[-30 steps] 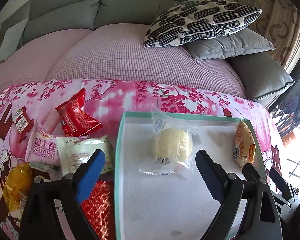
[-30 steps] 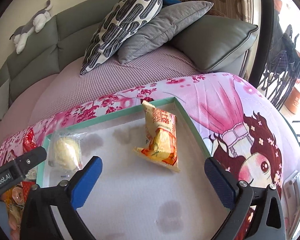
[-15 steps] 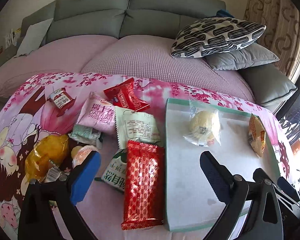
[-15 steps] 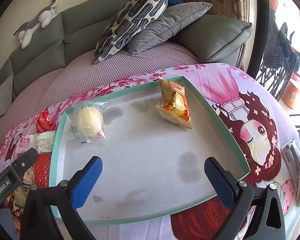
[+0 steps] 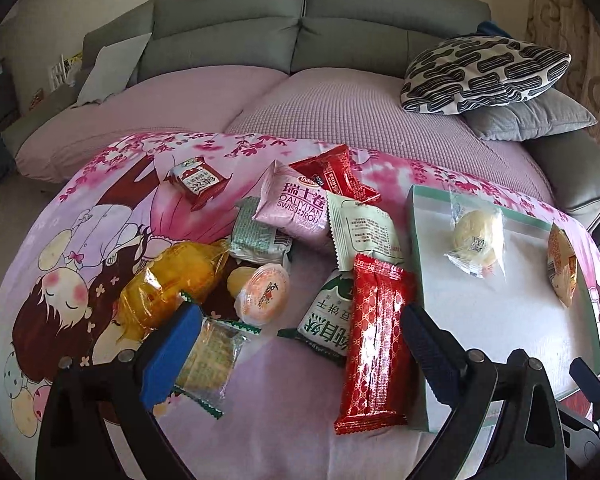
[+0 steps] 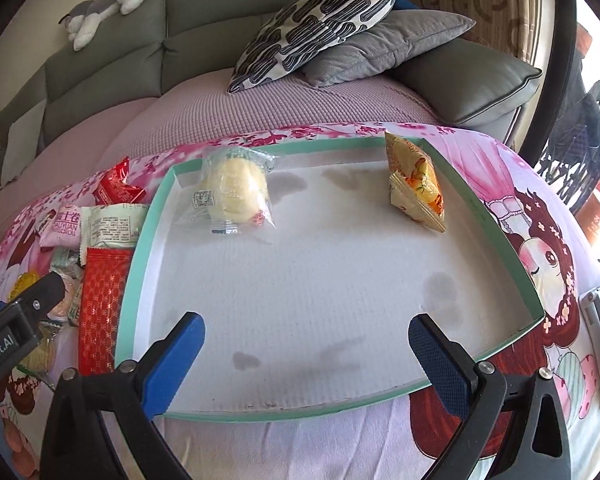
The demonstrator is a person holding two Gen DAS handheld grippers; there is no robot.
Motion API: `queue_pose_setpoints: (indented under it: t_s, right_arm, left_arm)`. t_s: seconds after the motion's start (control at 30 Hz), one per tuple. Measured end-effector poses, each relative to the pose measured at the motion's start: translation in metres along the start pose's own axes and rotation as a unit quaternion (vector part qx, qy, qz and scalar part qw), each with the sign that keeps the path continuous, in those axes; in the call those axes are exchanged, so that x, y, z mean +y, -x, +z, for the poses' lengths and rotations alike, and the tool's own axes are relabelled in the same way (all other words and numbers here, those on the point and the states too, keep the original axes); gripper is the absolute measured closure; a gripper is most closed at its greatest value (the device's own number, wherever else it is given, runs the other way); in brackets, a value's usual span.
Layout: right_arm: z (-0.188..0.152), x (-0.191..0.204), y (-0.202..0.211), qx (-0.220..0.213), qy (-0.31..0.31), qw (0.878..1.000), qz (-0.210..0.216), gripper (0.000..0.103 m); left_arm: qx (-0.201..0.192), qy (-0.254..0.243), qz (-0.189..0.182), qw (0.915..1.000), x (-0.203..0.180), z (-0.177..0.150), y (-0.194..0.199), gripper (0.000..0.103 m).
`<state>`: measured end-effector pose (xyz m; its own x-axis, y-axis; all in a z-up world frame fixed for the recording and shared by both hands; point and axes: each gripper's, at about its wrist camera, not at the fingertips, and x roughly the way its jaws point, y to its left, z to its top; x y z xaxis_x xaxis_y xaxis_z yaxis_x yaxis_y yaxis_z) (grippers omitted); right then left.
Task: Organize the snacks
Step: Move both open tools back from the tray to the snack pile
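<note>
Teal-rimmed tray (image 6: 496, 222) with two snacks, both grippers' fingers (image 5: 172, 354) (image 6: 436, 356) wide apart, empty.

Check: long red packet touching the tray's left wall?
Touching. The left wrist view shows the long red packet lying flush against the tray wall with no visible gap.

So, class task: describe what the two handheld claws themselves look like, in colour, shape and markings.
Both the left claw and the right claw have black, angular plastic arms joined by silver rivets, tipped with blue ribbed pads. The left claw's black body bears white lettering, seen from the right wrist.
</note>
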<state>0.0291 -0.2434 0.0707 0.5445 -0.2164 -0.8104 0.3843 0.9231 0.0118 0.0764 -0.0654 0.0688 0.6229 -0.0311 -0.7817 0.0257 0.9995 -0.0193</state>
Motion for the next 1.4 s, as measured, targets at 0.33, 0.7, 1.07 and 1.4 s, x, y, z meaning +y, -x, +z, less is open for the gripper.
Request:
queue_pose_setpoints:
  t_s: [0.33,0.7,1.07,1.4]
  right_arm:
    - [-0.006,0.032,0.016,-0.013,0.041,0.999,0.018,0.0]
    - [-0.012,0.067,0.014,-0.003,0.08,0.996,0.027,0.0]
    - [-0.02,0.1,0.008,0.017,0.093,0.995,0.044,0.0]
    - [-0.022,0.106,0.007,0.022,0.088,0.994,0.053,0.0]
  left_arm:
    - [0.035,0.033,0.047,0.9978,0.024,-0.008,-0.005,0.004]
    - [0.057,0.091,0.079,0.9911,0.068,-0.011,-0.01,0.004]
    - [0.042,0.1,0.093,0.9897,0.11,-0.01,-0.007,0.003]
    - [0.036,0.103,0.04,0.9932,0.124,-0.012,-0.012,0.003]
